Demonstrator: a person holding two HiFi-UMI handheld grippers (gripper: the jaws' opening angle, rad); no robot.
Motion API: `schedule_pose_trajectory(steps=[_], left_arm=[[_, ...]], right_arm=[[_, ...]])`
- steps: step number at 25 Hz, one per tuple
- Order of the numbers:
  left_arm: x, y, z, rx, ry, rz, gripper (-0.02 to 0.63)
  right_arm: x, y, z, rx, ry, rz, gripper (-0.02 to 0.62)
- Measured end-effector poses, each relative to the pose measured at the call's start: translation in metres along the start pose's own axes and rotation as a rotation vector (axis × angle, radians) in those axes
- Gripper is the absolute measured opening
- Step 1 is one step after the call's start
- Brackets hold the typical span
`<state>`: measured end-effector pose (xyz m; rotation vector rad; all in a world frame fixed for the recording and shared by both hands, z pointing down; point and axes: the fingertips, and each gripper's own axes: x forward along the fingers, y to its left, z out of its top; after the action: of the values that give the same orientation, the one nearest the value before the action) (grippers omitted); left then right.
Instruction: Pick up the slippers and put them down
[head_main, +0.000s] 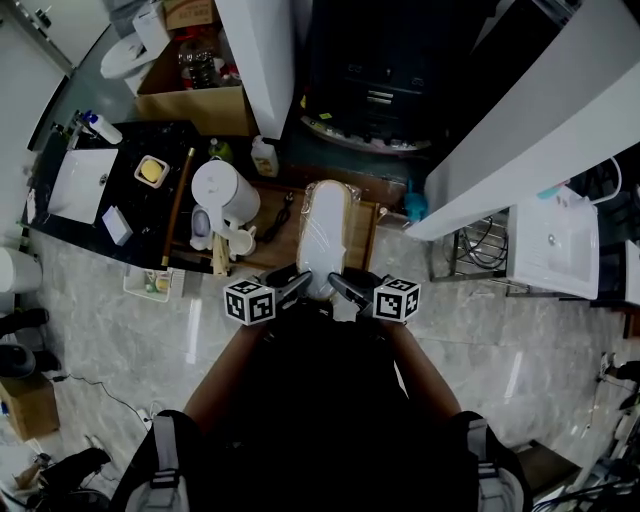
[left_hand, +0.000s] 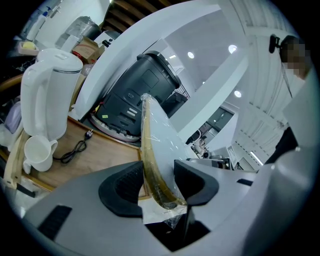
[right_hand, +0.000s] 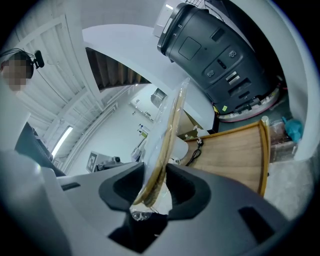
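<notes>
A pair of white slippers with tan soles, wrapped in clear plastic, hangs over the wooden table. Both grippers hold it at its near end. In the head view the left gripper and the right gripper meet at the heel from either side. In the left gripper view the left gripper is shut on the slippers, which stand on edge between the dark pads. In the right gripper view the right gripper is shut on the slippers' edge and plastic wrap. The heel itself is hidden behind the jaws.
A white kettle, a mug and a black power cable sit on the table's left part. A large black appliance stands behind it, between white panels. A dark counter with a white basin lies at far left.
</notes>
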<state>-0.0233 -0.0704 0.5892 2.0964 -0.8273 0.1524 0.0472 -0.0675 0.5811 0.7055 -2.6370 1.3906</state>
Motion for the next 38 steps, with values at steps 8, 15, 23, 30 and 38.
schedule_pose_trajectory(steps=[8, 15, 23, 30, 38], left_arm=[[0.003, 0.019, 0.000, -0.005, 0.056, 0.015, 0.196], [0.009, 0.035, -0.002, -0.020, 0.099, 0.000, 0.196], [0.019, 0.062, -0.016, -0.043, 0.182, -0.015, 0.196], [0.028, 0.082, -0.015, -0.030, 0.244, -0.035, 0.196], [0.035, 0.114, -0.022, -0.013, 0.329, -0.040, 0.196]], right_arm=[[0.016, -0.012, -0.004, 0.034, 0.020, -0.025, 0.141], [0.028, -0.026, -0.010, 0.075, 0.029, -0.047, 0.141], [0.043, -0.046, -0.022, 0.067, 0.055, -0.094, 0.141], [0.057, -0.063, -0.024, 0.078, 0.043, -0.114, 0.141], [0.082, -0.084, -0.037, 0.102, 0.088, -0.177, 0.141]])
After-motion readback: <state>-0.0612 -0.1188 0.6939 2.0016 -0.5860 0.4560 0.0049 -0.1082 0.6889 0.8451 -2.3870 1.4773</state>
